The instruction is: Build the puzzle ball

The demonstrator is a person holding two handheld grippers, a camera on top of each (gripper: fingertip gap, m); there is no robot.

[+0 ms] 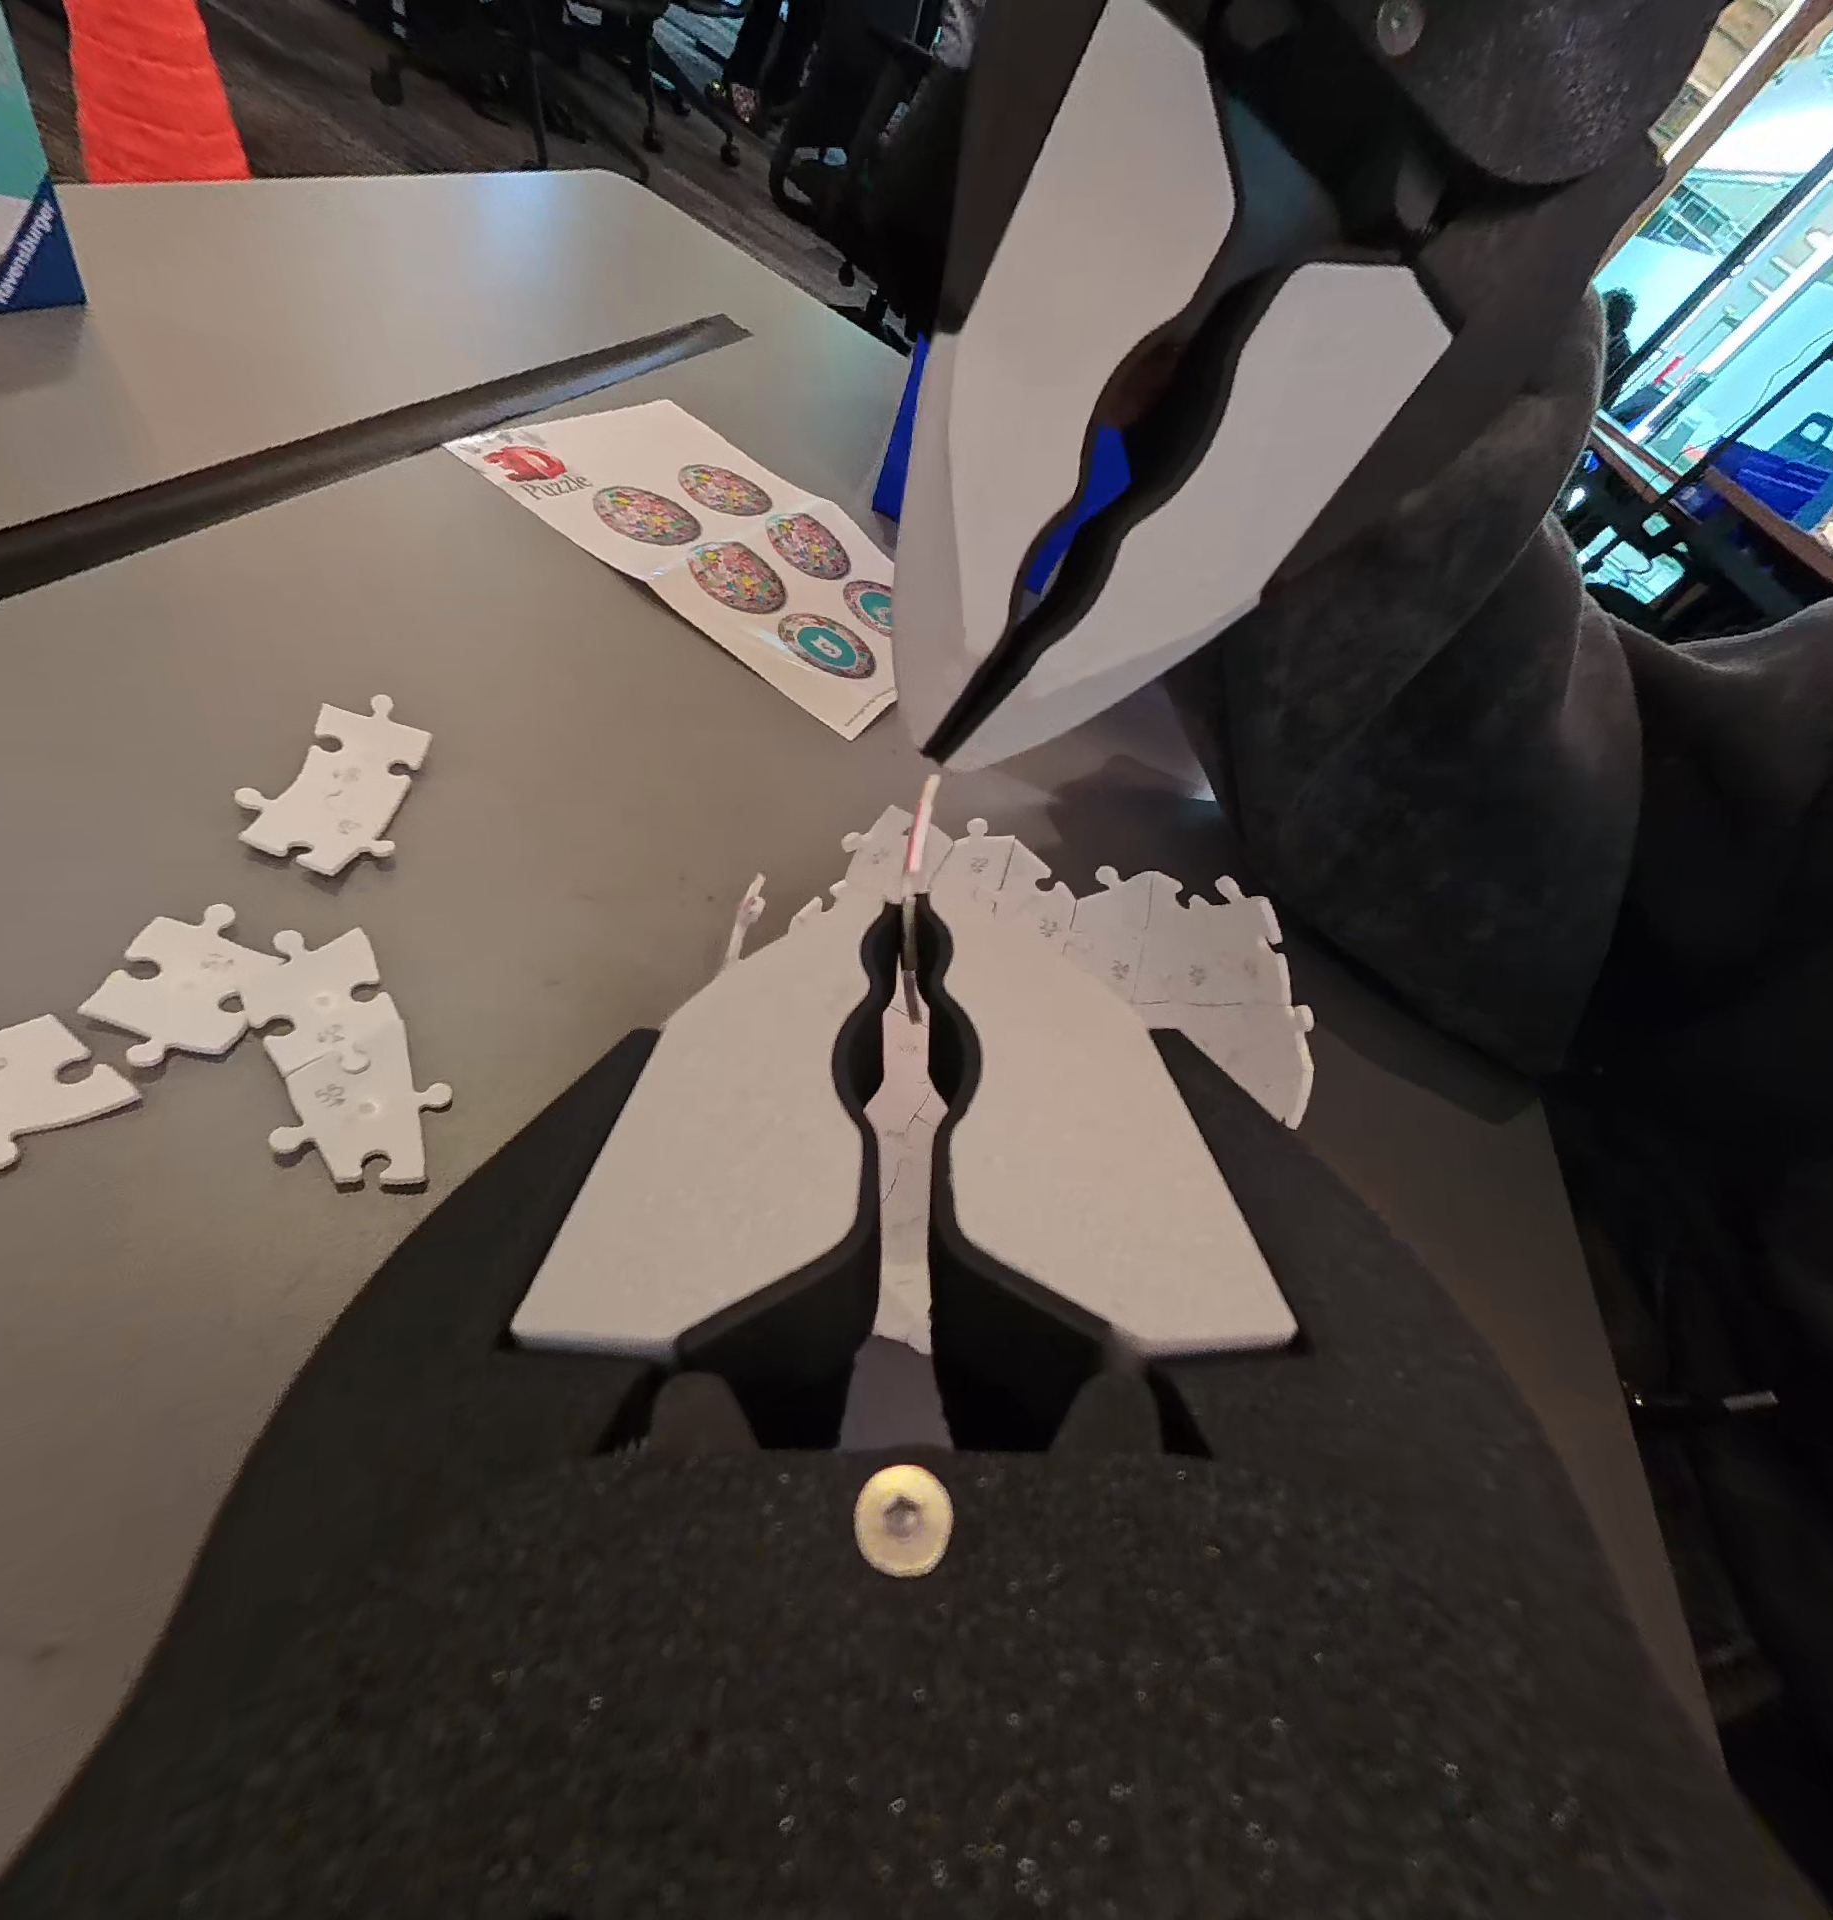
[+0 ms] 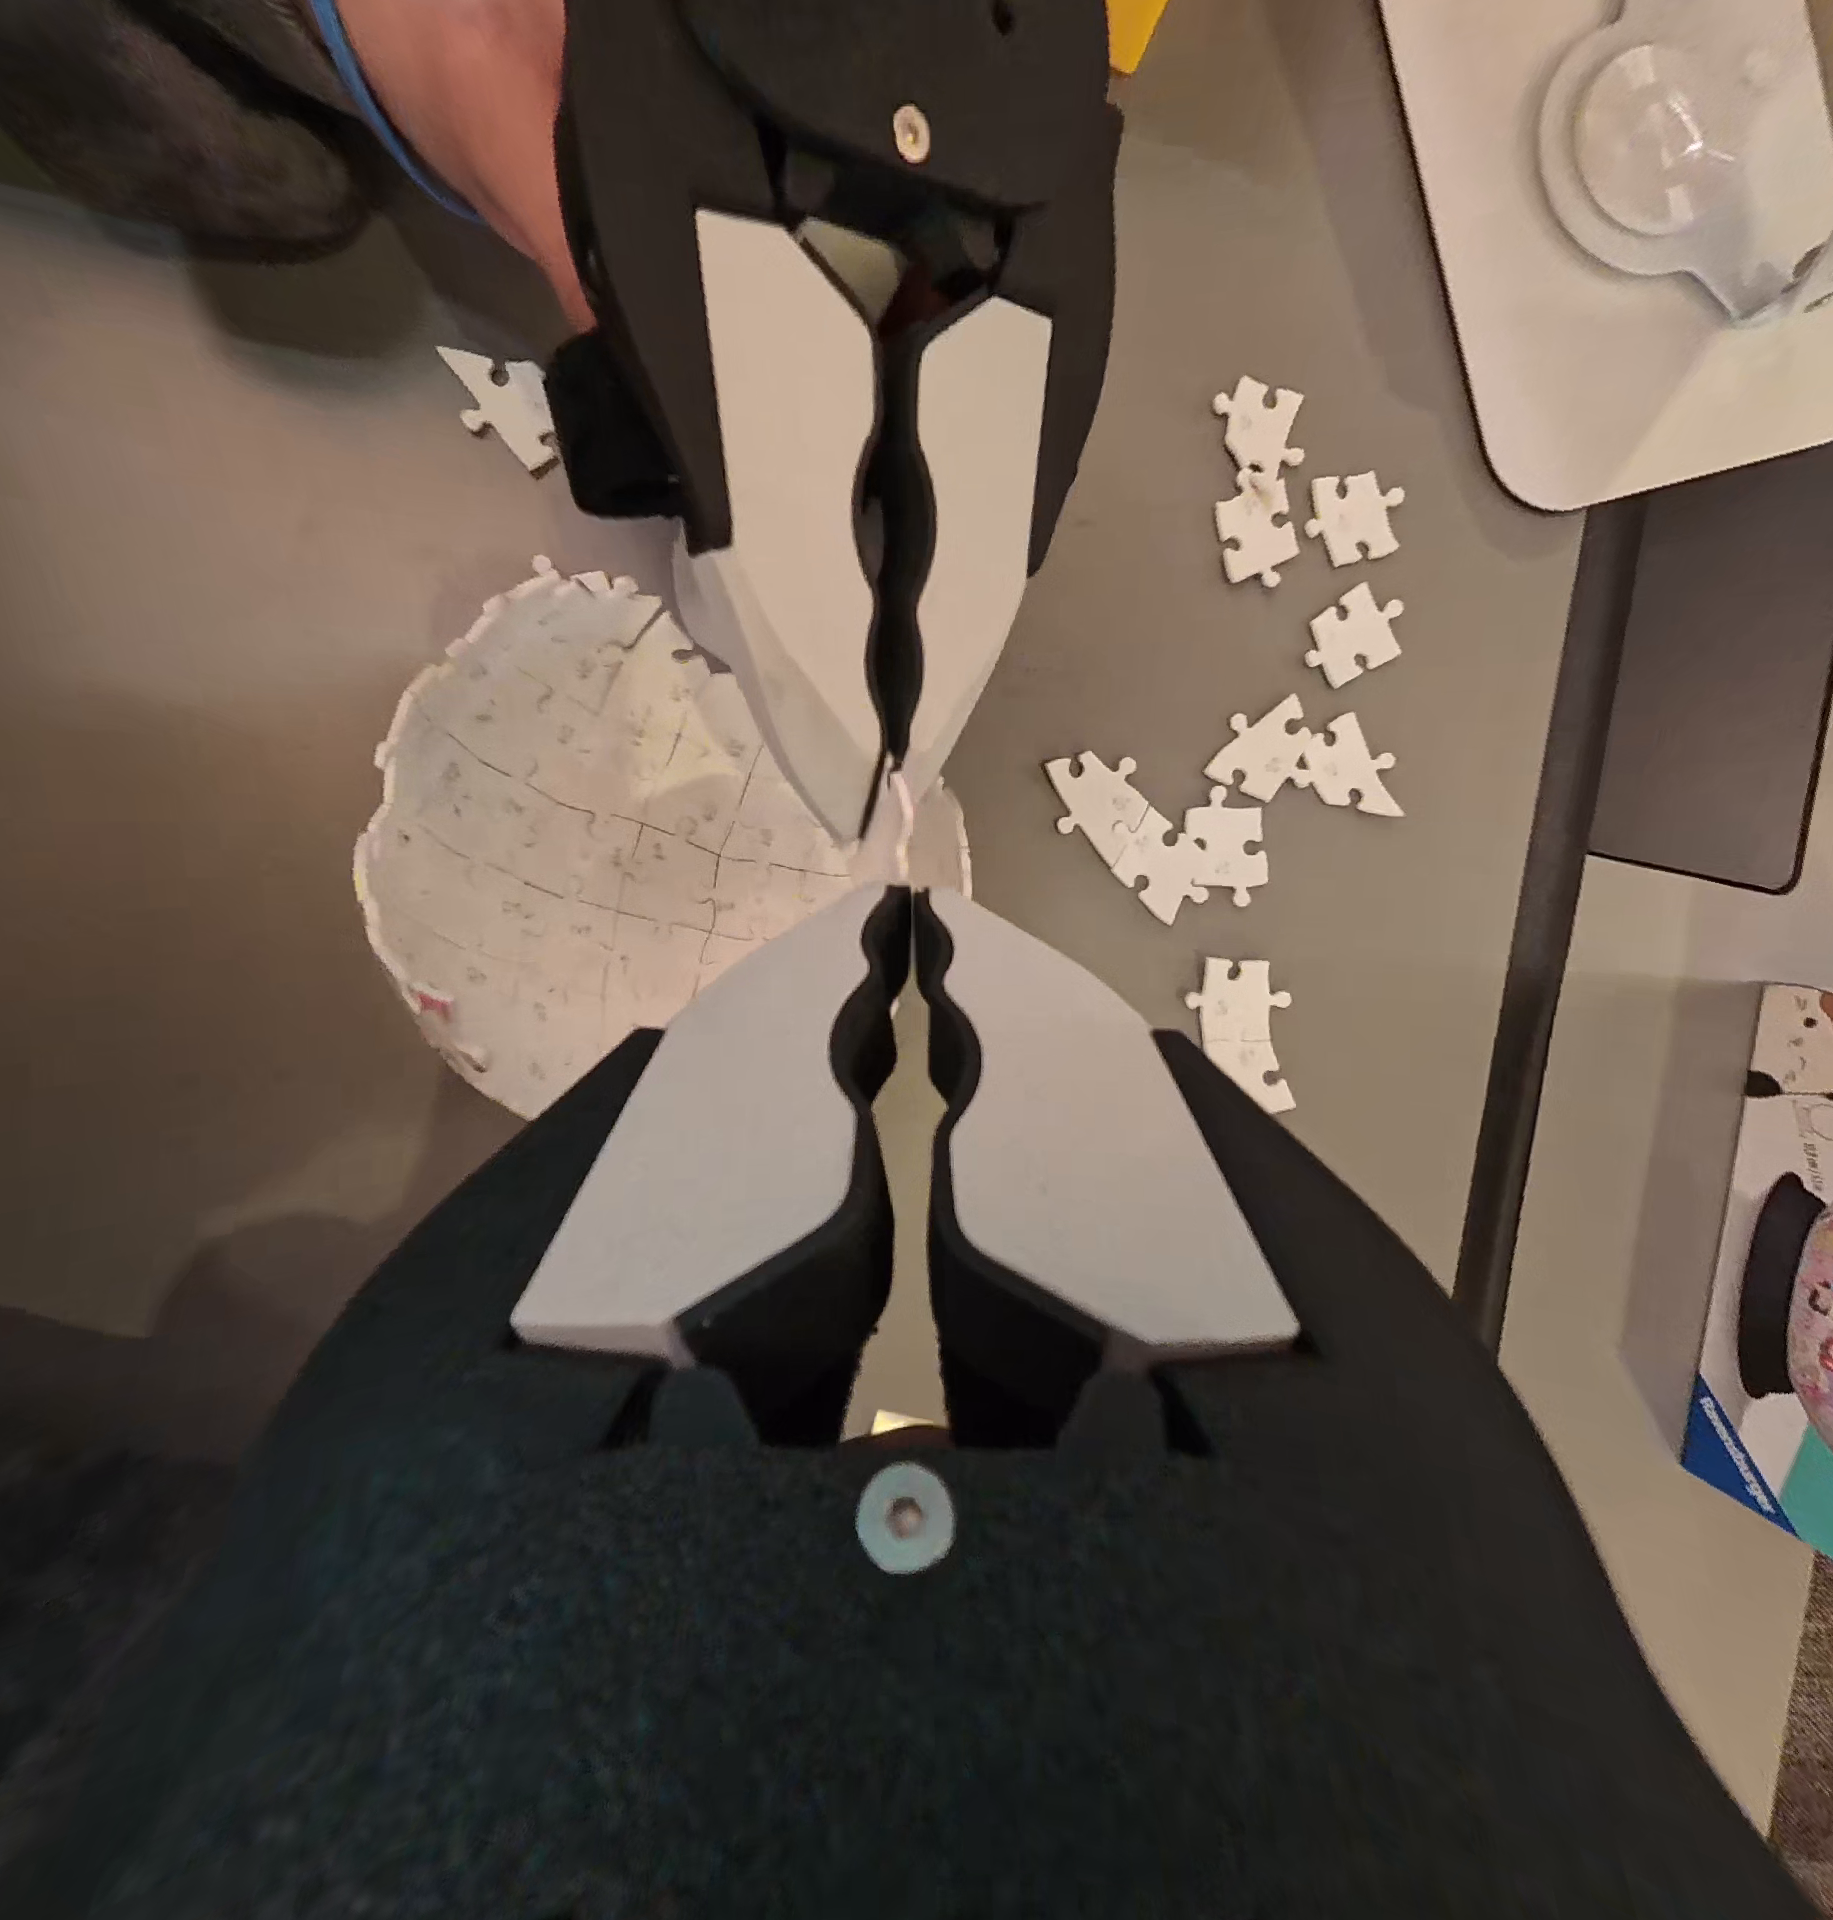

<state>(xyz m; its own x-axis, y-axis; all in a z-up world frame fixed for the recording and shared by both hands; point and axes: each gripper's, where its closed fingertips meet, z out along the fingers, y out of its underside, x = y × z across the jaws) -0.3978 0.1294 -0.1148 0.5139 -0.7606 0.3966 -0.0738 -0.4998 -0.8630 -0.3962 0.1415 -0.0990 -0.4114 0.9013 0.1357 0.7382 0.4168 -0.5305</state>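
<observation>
1. The left gripper [image 1: 910, 925] is pinching a thin edge-on puzzle piece [image 1: 914, 904] between nearly closed fingertips, directly above the half-built ball [image 2: 579, 831].
2. The right gripper [image 2: 907, 904] is coming in tip to tip against it, fingers pressed together on the same piece [image 2: 904, 831] at the ball's rim.
3. The ball is sitting as a white bowl-shaped shell, inner side up, on the grey table [image 2: 216, 644], just under both grippers.
4. Loose pieces [image 2: 1296, 665] are lying white side up on the table, a scattered group to one side of the ball; one more [image 2: 501, 410] is lying on the ball's far side, partly hidden behind the left gripper.
5. An instruction leaflet [image 1: 714, 545] with coloured ball drawings is lying flat past the ball, near the table's far edge.
6. A dark seam [image 1: 351, 447] is running across the table beyond the leaflet, dividing two tabletops.
7. A puzzle box [image 2: 1785, 1278] is resting past the loose pieces; farther along, a clear plastic stand [image 2: 1670, 156] is sitting on a white tray [image 2: 1577, 395].
8. Beyond the table, dark office chairs [image 1: 818, 156] are standing on carpet, and bright windows [image 1: 1764, 239] are showing behind a dark sleeve [image 1: 1514, 831].
</observation>
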